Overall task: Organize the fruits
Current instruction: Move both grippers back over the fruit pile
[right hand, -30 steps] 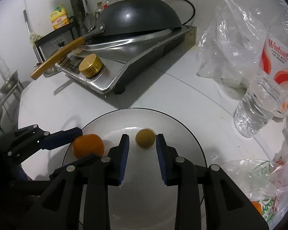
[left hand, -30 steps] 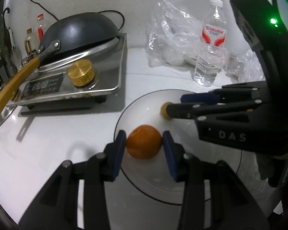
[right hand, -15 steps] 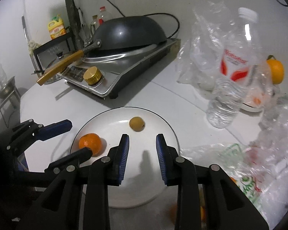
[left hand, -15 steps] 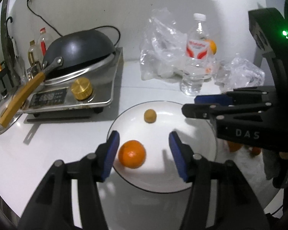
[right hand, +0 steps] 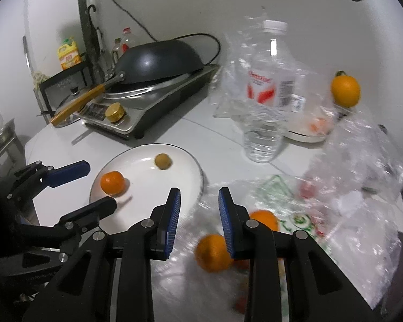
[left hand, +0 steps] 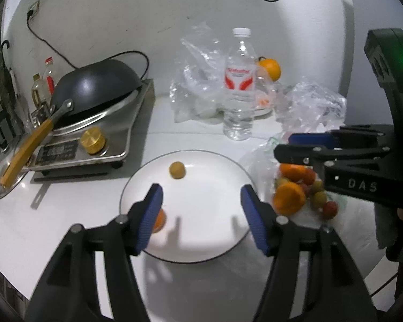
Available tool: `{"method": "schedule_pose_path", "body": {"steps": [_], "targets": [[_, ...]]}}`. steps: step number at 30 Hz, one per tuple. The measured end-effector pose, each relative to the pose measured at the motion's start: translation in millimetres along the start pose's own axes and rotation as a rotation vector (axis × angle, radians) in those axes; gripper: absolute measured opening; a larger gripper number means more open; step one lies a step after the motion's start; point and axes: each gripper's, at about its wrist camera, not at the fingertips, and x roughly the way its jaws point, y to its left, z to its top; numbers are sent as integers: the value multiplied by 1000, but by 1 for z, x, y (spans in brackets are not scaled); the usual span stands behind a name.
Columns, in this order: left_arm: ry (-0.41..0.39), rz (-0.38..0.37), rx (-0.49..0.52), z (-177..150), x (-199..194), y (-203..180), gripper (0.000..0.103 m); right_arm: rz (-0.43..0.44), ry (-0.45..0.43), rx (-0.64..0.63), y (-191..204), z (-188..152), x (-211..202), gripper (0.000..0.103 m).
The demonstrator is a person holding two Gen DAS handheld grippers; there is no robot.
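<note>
On the near left of the white glazed plate (right hand: 198, 171) sits a round, matte orange (right hand: 112, 182), let go by the left gripper (left hand: 201, 216), now pulled back with jaws wide and empty. A small dull yellow-green fruit (right hand: 162, 161) lies farther in. Right gripper (right hand: 198, 224), narrowly parted and empty, has swung right over the fruit pile (left hand: 298, 190) on crinkly plastic, likely for the next piece

The left gripper's fingers (left hand: 150, 212) half hide the orange (left hand: 159, 220); bagged fruits (right hand: 214, 252) blur.
</note>
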Motion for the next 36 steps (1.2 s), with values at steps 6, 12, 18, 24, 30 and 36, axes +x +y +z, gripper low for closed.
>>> {"method": "schedule_pose_path", "body": {"steps": [6, 12, 18, 24, 30, 36], "targets": [[1, -17, 37, 2, -3, -25, 62, -33, -19, 33, -27, -14, -20, 36], [4, -41, 65, 4, -2, -50, 62, -53, -20, 58, -48, -28, -30, 36], [19, -67, 97, 6, 3, -73, 62, -59, -14, 87, -67, -40, -34, 36], [42, -91, 129, 7, 11, -89, 62, -52, -6, 107, -80, -49, -32, 36], [75, -111, 137, 7, 25, -100, 69, -38, -1, 116, -90, -51, -27, 36], [105, -131, 156, 6, 41, -110, 70, -19, 9, 118, -97, -48, -17, 36]]}}
